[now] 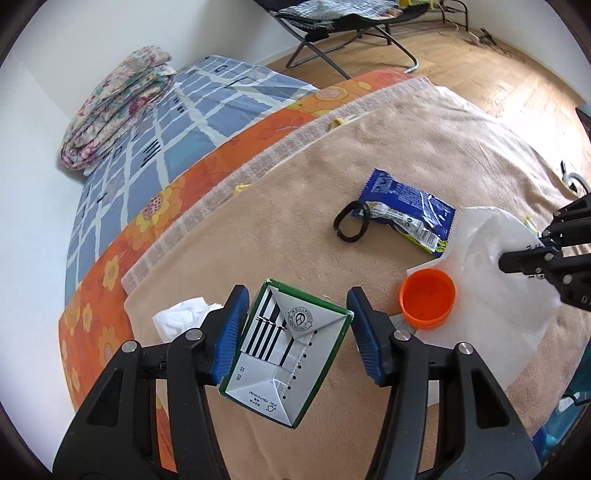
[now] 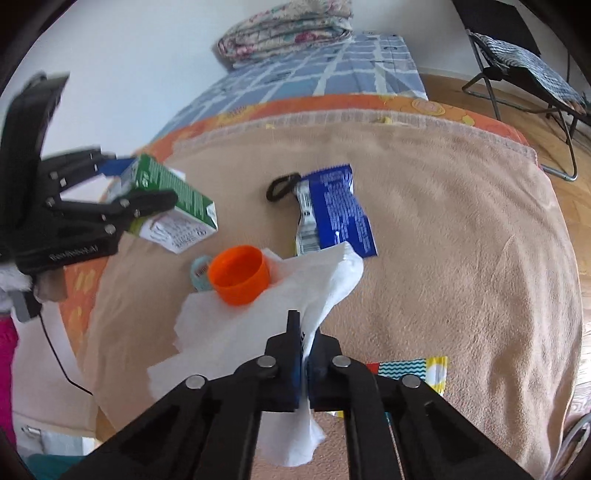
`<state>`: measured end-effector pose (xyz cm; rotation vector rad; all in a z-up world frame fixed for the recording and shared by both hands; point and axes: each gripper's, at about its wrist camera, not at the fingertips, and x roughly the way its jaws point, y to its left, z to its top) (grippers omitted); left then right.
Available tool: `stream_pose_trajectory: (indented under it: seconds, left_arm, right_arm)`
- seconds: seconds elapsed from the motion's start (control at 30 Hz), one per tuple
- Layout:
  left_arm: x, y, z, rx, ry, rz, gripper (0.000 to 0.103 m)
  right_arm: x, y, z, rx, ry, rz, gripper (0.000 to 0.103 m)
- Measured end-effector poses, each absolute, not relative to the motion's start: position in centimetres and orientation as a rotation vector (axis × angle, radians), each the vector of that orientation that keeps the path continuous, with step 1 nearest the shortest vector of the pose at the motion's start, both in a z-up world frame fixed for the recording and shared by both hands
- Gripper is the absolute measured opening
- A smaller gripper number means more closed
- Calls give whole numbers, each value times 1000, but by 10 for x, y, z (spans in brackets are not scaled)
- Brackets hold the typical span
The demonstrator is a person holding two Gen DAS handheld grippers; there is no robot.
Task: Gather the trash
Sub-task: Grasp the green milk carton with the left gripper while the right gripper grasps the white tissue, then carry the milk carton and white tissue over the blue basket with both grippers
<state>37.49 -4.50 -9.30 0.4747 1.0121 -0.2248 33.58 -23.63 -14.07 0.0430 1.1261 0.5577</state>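
Note:
My left gripper (image 1: 295, 332) is open around a green and white drink carton (image 1: 284, 354); only the left pad touches it and a gap shows at the right pad. The carton also shows in the right wrist view (image 2: 173, 203) between those fingers. My right gripper (image 2: 304, 354) is shut on a white plastic bag (image 2: 258, 325) that lies on the beige blanket (image 2: 443, 221). The bag also shows in the left wrist view (image 1: 495, 280). An orange cap (image 1: 428, 301) sits at the bag's edge. A blue snack wrapper (image 1: 410, 210) lies beyond it.
A black hair tie (image 1: 351, 221) lies beside the wrapper. A crumpled white tissue (image 1: 181, 321) lies left of the carton. A small tape roll (image 2: 199, 273) sits by the cap. A folded quilt (image 1: 114, 107) rests on the bed; a folding chair (image 1: 332, 26) stands on the wooden floor.

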Motion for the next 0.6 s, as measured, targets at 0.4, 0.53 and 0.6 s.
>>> stream_pose_trajectory:
  seconds: [0.4, 0.53, 0.6]
  left_arm:
    - [363, -24, -66, 389, 970, -197, 56]
    - [356, -23, -60, 374, 961, -195, 56]
    - [351, -24, -57, 370, 956, -200, 56]
  right_arm:
    - [327, -244, -85, 131, 973, 596, 0]
    - [320, -247, -64, 147, 925, 618, 0]
    - [317, -247, -56, 142, 904, 622, 0]
